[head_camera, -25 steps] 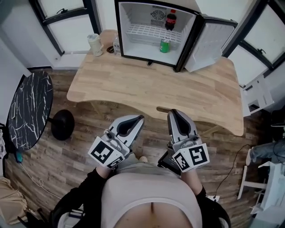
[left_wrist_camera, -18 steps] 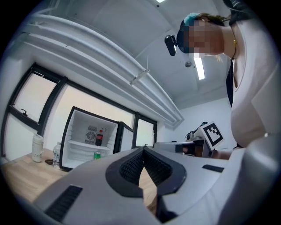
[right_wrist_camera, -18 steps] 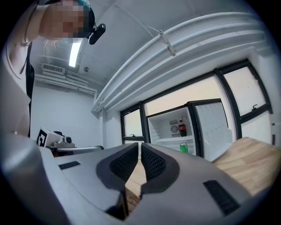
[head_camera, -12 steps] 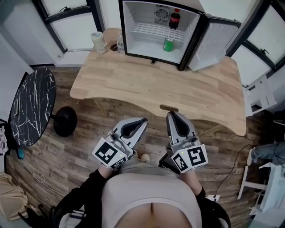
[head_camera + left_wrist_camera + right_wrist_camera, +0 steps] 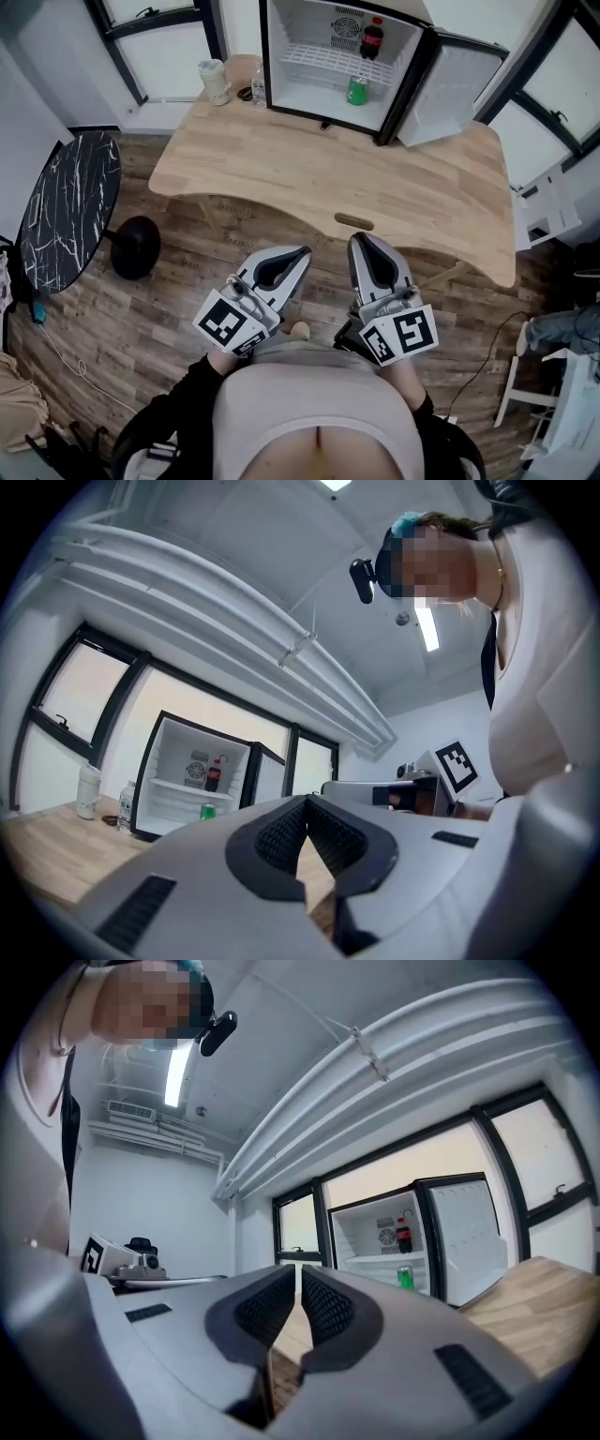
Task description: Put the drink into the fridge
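Two drinks, bottle point(image 5: 372, 38) and can point(image 5: 357, 90), sit in open fridge point(image 5: 277, 56); left claw point(image 5: 295, 255), right claw point(image 5: 361, 242) clenched empty, short of desk point(image 5: 309, 178), likely idle.

Ahead of me, a small black fridge point(image 5: 309, 96) with a white interior stands at the far edge of a wooden table point(image 5: 328, 178), its door point(image 5: 450, 89) swung open to the right. Inside, a dark cola bottle point(image 5: 372, 39) stands upright on the wire shelf. A green can point(image 5: 357, 90) stands below it on the fridge floor.

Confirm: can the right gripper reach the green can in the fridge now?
Probably not yet. The fridge door stands open and nothing blocks the green can, but the right gripper is shut and short of the table, with the whole top between.
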A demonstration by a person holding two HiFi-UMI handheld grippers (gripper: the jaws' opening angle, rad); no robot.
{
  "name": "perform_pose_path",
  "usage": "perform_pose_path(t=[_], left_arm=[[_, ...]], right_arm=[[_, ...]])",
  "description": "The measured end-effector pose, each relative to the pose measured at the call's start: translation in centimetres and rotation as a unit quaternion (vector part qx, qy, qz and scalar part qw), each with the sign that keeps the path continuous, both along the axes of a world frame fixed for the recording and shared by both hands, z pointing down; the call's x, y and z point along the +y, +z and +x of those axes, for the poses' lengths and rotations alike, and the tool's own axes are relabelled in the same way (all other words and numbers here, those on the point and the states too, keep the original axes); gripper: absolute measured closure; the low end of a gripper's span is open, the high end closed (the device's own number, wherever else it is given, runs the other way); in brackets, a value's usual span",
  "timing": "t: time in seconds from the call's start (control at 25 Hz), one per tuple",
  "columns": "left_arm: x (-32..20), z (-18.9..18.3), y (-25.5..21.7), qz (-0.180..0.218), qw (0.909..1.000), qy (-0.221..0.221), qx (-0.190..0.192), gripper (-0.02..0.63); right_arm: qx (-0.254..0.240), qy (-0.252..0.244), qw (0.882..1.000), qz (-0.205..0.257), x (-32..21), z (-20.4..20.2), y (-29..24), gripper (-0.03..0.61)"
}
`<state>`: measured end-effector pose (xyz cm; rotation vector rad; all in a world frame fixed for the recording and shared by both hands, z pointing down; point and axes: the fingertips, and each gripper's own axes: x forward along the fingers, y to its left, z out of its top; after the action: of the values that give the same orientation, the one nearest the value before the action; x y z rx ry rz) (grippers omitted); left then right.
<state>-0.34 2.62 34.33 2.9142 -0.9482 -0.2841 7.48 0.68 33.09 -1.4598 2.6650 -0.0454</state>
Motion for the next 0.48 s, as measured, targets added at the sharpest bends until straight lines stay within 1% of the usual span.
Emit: perform_pose_path(t=[0.12,0.24,0.48], left_arm=[[1.0,-0.4,-1.1,0.014,0.9999,0.002,0.001,0.609],[2.5,-1.2,-1.5,0.017,0.9999,0.000,0.003,0.609],[6.8,-3.3,-0.5,-0.004,1.0000,0.000,-0.002,0.609]], right_arm=[[0.001,0.003,1.000,0.006,1.0,-0.2,-0.6,0.537],[0.003,0.000,1.000,0.003,2.6,-1.1,-0.7,0.537],[-0.003,-0.003,1.000,-0.012,6.7,-3.5,0.0,0.537]])
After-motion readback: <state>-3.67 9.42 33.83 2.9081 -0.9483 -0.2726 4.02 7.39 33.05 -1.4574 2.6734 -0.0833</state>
